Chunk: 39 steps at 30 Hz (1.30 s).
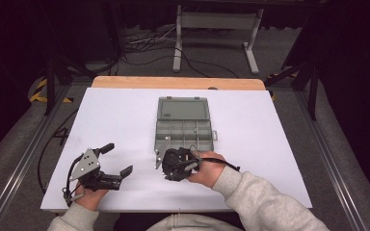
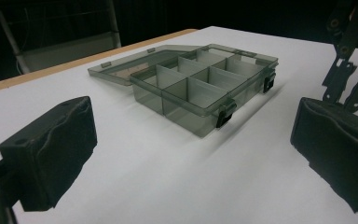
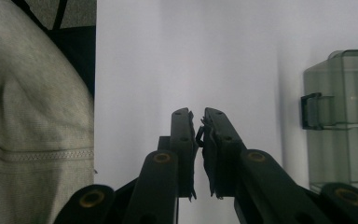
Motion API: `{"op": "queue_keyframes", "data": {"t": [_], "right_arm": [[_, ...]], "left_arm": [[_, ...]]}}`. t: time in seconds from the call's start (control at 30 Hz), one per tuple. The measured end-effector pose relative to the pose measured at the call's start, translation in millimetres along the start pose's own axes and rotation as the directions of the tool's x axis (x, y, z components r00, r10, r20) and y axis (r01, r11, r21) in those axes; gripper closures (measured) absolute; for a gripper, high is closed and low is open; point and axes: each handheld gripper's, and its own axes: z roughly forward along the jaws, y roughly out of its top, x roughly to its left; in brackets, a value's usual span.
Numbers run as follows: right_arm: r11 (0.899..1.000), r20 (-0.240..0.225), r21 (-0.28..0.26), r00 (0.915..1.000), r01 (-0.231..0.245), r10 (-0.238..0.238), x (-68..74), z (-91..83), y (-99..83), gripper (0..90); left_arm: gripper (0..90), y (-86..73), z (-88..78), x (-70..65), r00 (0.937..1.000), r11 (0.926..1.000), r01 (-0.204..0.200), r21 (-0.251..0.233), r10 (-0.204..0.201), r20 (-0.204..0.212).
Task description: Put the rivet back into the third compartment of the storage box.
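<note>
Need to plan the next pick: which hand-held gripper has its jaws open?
The left hand-held gripper: its padded jaws stand wide apart, while the right hand-held gripper has its jaws pressed together.

The open box (image 1: 183,126) lies mid-table (image 1: 125,110), with both grippers nearer the person.

Table (image 1: 125,115): white top, pale wooden strip along far edge, standing on grey floor (image 1: 212,53) strewn with cables. Lying directly on it, right of middle: smoky translucent compartment box (image 1: 183,132), lid flung open flat toward far side, white dividers splitting tray into cells, two dark latches on near wall. White surface around box otherwise bare.
</note>
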Motion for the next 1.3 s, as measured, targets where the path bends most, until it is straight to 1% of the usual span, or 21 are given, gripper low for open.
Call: {"op": "queue_keyframes", "data": {"t": [0.07, 0.2, 0.27, 0.5, 0.57, 0.63, 0.73, 0.8, 0.83, 0.9, 1.03, 1.1, 1.17, 1.2, 1.23, 1.27, 1.3], "right_arm": [[1.0, 0.009, -0.003, 0.9999, 0.006, -0.006, -1.2, -6.5, 2.3, 82.2], [1.0, 0.021, -0.007, 0.9998, 0.002, -0.002, -3.8, -17.5, 5.7, 82.2], [1.0, 0.032, -0.023, 0.9995, 0.008, -0.007, -6.2, -22.4, 7.0, 82.2], [0.999, 0.055, -0.052, 0.9985, -0.006, 0.009, -14.7, -38.5, 9.9, 82.2], [0.999, 0.062, -0.052, 0.998, -0.01, 0.013, -16.2, -41.2, 10.4, 82.2], [0.998, 0.07, -0.064, 0.9975, -0.007, 0.012, -18.5, -45.6, 11.3, 82.2], [0.996, 0.083, -0.093, 0.9963, -0.016, 0.024, -21.6, -52.8, 11.9, 82.2], [0.995, 0.089, -0.098, 0.9956, -0.022, 0.031, -22.8, -54.9, 12.1, 82.2], [0.994, 0.091, -0.102, 0.9953, -0.025, 0.034, -24.3, -56.7, 12.1, 82.2], [0.994, 0.109, -0.102, 0.9931, -0.033, 0.044, -28.9, -61.2, 12.2, 82.3], [0.994, 0.119, -0.103, 0.9912, -0.046, 0.058, -37.4, -66.0, 11.1, 82.3], [0.992, 0.123, -0.107, 0.9894, -0.064, 0.077, -43.0, -68.5, 10.2, 82.3], [0.991, 0.129, -0.107, 0.9878, -0.074, 0.088, -49.0, -70.2, 9.4, 82.3], [0.991, 0.129, -0.107, 0.9878, -0.074, 0.088, -49.0, -70.2, 9.4, 82.3], [0.992, 0.135, -0.105, 0.987, -0.073, 0.087, -52.3, -71.1, 9.0, 82.3], [0.99, 0.142, -0.107, 0.9847, -0.087, 0.102, -56.4, -72.3, 8.6, 82.3], [0.99, 0.143, -0.106, 0.9843, -0.088, 0.103, -59.4, -73.1, 8.4, 82.3]], "left_arm": [[0.9, 0.0, 0.1, 0.1, 1.0, 1.0, 0.0, 0.0, 0.0, 0.0], [0.9, 0.1, -0.1, 0.2, 1.0, 1.0, -0.001, 0.0, 0.001, 0.0], [0.9, 0.2, -0.2, 0.4, 1.0, 1.0, -0.002, -0.001, 0.002, -0.002], [0.9, 0.0, 0.0, 0.1, 1.0, 1.0, 0.0, 0.0, 0.0, 0.0], [0.9, 0.1, -0.2, 0.5, 1.0, 1.0, -0.002, -0.001, 0.002, -0.003], [0.9, 0.1, -0.2, 0.6, 1.0, 1.0, -0.002, -0.001, 0.002, -0.003], [0.9, 0.1, -0.3, 0.5, 1.0, 1.0, -0.001, -0.001, 0.001, -0.002], [0.9, 0.2, -0.5, 0.4, 1.0, 1.0, -0.003, 0.0, 0.003, -0.002], [0.9, 0.1, -0.5, 0.0, 1.0, 1.0, 0.002, 0.0, -0.002, 0.0], [0.9, 0.1, -0.5, 0.5, 1.0, 1.0, -0.003, 0.0, 0.003, -0.002], [0.9, 0.3, -0.8, 0.6, 1.0, 1.0, -0.003, 0.001, 0.003, -0.003], [0.9, 0.2, -0.4, 0.2, 1.0, 1.0, 0.001, -0.001, -0.001, -0.001], [0.9, 0.2, -0.4, 0.5, 1.0, 1.0, -0.003, 0.0, 0.003, -0.003], [0.9, 0.2, -0.4, 0.5, 1.0, 1.0, -0.003, 0.0, 0.003, -0.003], [0.9, 0.0, -0.4, 0.7, 1.0, 1.0, -0.002, 0.0, 0.002, -0.004], [0.9, -0.1, -0.4, 0.8, 1.0, 1.0, 0.001, -0.001, -0.001, -0.003], [0.9, -0.1, -0.5, 0.9, 1.0, 1.0, 0.0, 0.001, 0.0, -0.004]]}}
